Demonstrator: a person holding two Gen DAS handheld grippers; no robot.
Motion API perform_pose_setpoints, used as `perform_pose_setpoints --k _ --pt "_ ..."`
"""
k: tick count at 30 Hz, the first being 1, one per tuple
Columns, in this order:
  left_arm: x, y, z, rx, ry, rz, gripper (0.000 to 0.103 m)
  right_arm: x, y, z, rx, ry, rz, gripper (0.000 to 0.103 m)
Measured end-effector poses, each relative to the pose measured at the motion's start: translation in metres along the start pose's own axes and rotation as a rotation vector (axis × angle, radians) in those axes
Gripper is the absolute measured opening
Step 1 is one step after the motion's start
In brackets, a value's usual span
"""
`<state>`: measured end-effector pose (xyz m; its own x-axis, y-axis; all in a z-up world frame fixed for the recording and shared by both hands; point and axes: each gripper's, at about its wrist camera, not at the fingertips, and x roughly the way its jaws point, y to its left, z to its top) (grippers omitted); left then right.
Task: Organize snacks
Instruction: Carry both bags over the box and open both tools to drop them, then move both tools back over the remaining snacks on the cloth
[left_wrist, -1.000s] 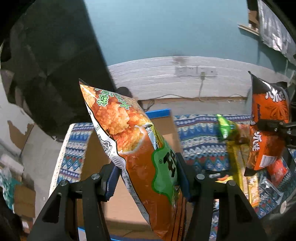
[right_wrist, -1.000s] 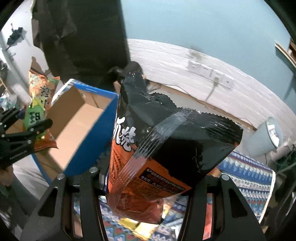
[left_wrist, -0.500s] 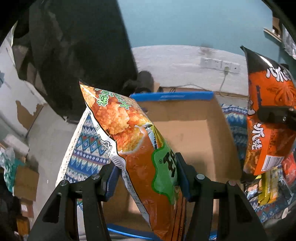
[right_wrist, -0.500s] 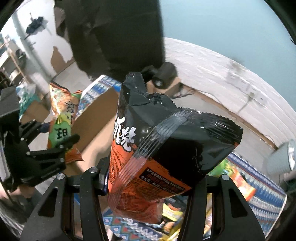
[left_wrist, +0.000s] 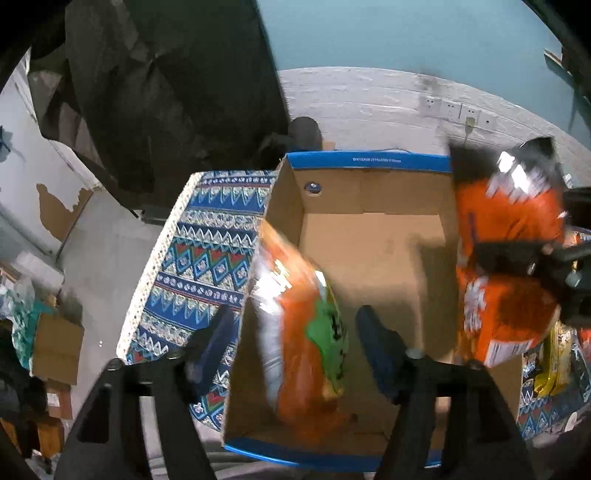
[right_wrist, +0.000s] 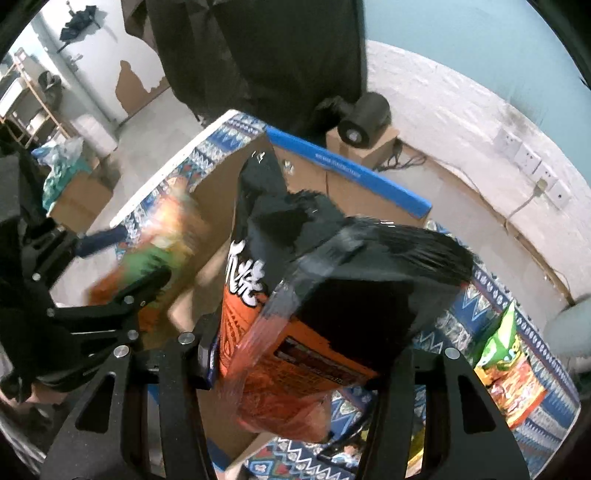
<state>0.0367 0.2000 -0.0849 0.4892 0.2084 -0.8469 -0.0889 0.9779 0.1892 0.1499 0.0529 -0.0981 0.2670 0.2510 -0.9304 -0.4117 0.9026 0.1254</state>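
Observation:
An open cardboard box (left_wrist: 373, 236) with a blue rim stands on the patterned cloth; it also shows in the right wrist view (right_wrist: 351, 166). My left gripper (left_wrist: 295, 343) is open over the box. The orange-and-green snack bag (left_wrist: 306, 332) is loose between its fingers, blurred, dropping into the box; it also shows in the right wrist view (right_wrist: 155, 258). My right gripper (right_wrist: 295, 362) is shut on the black-and-orange snack bag (right_wrist: 314, 288), held above the box's right side; the bag also shows in the left wrist view (left_wrist: 509, 266).
A blue patterned tablecloth (left_wrist: 203, 258) covers the table. More snack packets lie on it at right (right_wrist: 506, 362) (left_wrist: 554, 362). A black cylinder on a small carton (right_wrist: 364, 118) stands behind the box. A dark curtain (left_wrist: 166, 85) hangs behind, and cartons sit on the floor at left.
Both grippers have tilted down over the box. My left gripper has opened and the orange-and-green bag is falling from it. My right gripper still grips its bag.

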Motion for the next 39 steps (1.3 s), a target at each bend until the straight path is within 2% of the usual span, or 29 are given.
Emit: perform_pose_setpoints --k 5,12,17,25,33,39 --pt "-0.008 -0.005 0.000 0.013 -0.027 0.002 0.078 -0.012 0.002 -0.002 -0.004 -0.028 -0.019 0.070" --pt "-0.017 -0.014 0.004 0.020 -0.043 -0.017 0.078 -0.033 -0.005 -0.008 -0.003 -0.064 -0.043 0.076" --pt "-0.027 -0.026 0.008 0.032 -0.063 -0.042 0.080 -0.043 -0.024 -0.025 0.010 -0.054 -0.072 0.077" --pt "-0.044 -0.055 0.010 0.040 -0.066 -0.153 0.082 -0.067 -0.063 -0.060 0.066 -0.046 -0.121 0.078" --pt "-0.054 -0.097 0.010 0.129 -0.074 -0.160 0.082 -0.093 -0.100 -0.093 0.125 -0.052 -0.138 0.078" --pt "-0.058 -0.125 0.008 0.171 -0.046 -0.209 0.082 -0.107 -0.127 -0.118 0.167 -0.049 -0.163 0.078"
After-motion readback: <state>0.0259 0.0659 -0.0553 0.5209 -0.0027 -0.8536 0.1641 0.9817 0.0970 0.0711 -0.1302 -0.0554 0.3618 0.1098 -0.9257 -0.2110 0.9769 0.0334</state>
